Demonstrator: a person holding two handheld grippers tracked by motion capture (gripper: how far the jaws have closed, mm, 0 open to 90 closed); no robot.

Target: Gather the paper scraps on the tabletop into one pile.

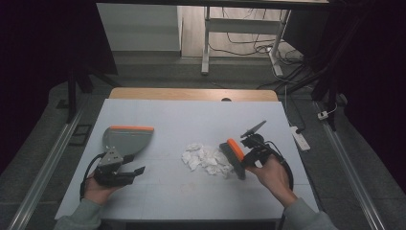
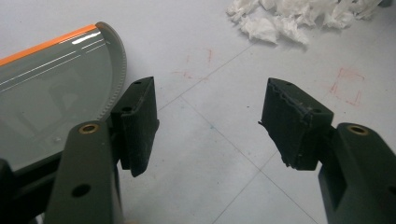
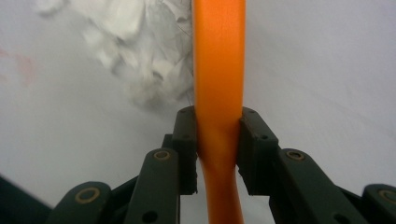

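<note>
A grey dustpan [image 1: 127, 140] with an orange front lip lies on the left of the table. Just below its rear end, my left gripper [image 1: 135, 164] stands open with nothing between its jaws. In the left gripper view the dustpan [image 2: 51, 93] sits beside the left jaw of that gripper [image 2: 210, 116]. A pile of torn white paper [image 1: 206, 159] lies mid-table. My right gripper [image 1: 245, 158] is shut on the orange handle of a small brush [image 1: 232, 149], whose dark head rests at the pile's right edge. The right gripper view shows the handle [image 3: 219, 70] clamped between both pads, paper [image 3: 140, 60] beyond.
The white table top [image 1: 191, 112] has a wooden far edge and faint red marks [image 2: 348, 86]. A white power strip [image 1: 300, 138] lies off the right side. Desk legs and cables stand on the floor beyond.
</note>
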